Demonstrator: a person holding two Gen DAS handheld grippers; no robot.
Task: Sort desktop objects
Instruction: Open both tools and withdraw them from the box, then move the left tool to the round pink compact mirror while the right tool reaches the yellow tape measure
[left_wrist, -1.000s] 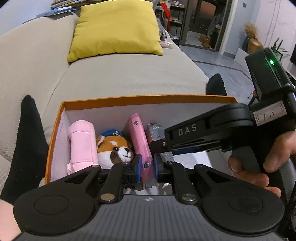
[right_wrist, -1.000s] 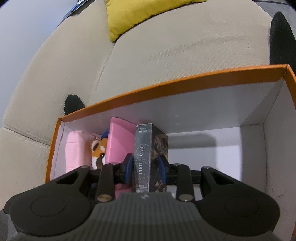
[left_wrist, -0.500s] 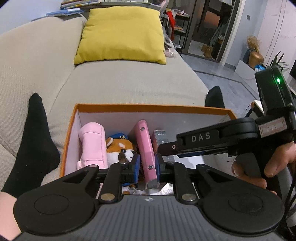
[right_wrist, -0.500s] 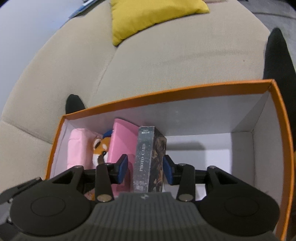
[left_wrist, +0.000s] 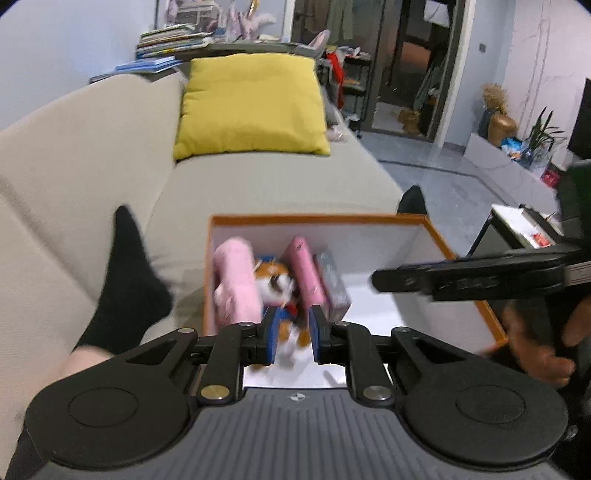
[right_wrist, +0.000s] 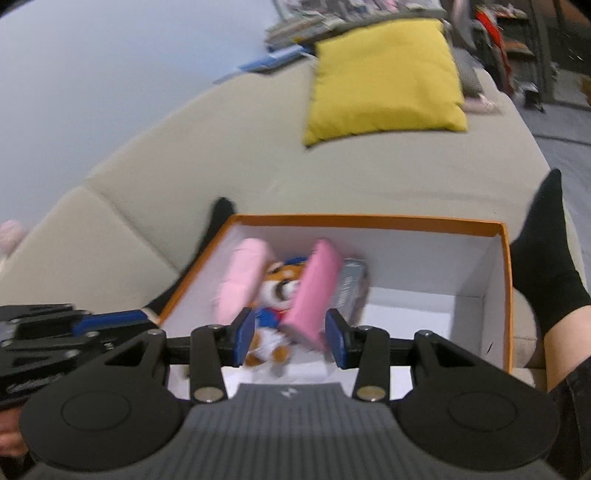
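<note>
Left wrist view: the left gripper (left_wrist: 293, 334) hangs over the near edge of the orange box (left_wrist: 317, 218), its blue-padded fingers (left_wrist: 271, 334) parted with nothing between them. The box sits on a beige sofa (left_wrist: 258, 177), with a yellow cushion (left_wrist: 251, 105) well beyond its far edge. Packed against the box's left wall stand a pink pouch (left_wrist: 236, 284), a fox plush (left_wrist: 275, 284), a pink case (left_wrist: 306, 275) and a dark card box (left_wrist: 332, 284), side by side and touching. The right half of the box floor is bare white. In the right wrist view the right gripper (right_wrist: 291, 338) is also spread wide and empty, above the near edge, in line with the plush and pink case
</note>
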